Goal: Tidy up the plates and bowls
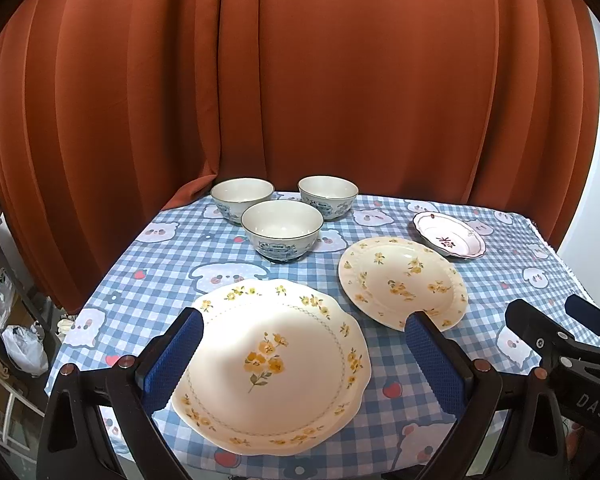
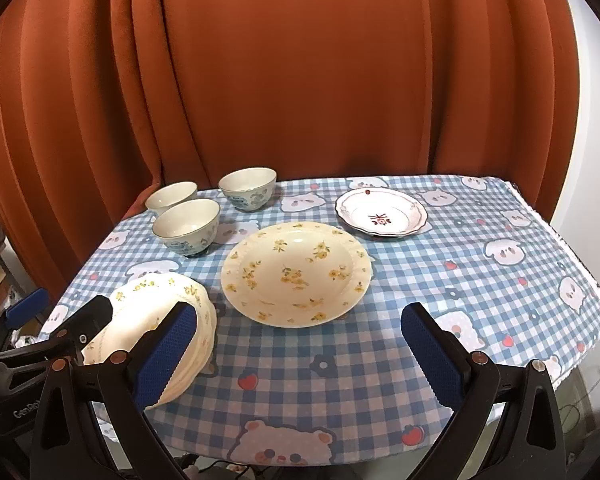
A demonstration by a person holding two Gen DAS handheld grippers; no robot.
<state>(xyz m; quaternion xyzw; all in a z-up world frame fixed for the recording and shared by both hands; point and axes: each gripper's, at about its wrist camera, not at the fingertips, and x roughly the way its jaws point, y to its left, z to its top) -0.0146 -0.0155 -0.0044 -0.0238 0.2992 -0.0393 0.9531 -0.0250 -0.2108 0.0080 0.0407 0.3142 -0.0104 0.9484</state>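
The round yellow-flowered plate [image 2: 296,274] is lying mid-table on the checked tablecloth [image 2: 480,280]. Nearer the camera and to its left, the scalloped plate [image 1: 272,364] is sitting between the left gripper [image 1: 304,356]'s wide-open jaws. The right gripper [image 2: 300,354] is hovering in front of the round plate, jaws spread and holding nothing. Three bowls [image 1: 282,230] are clustering behind it to the left; the small pink-patterned plate [image 2: 381,212] is resting behind it to the right.

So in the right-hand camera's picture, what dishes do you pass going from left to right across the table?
Scalloped yellow-flower plate → three blue-patterned bowls → round yellow-flower plate → small red-motif plate.
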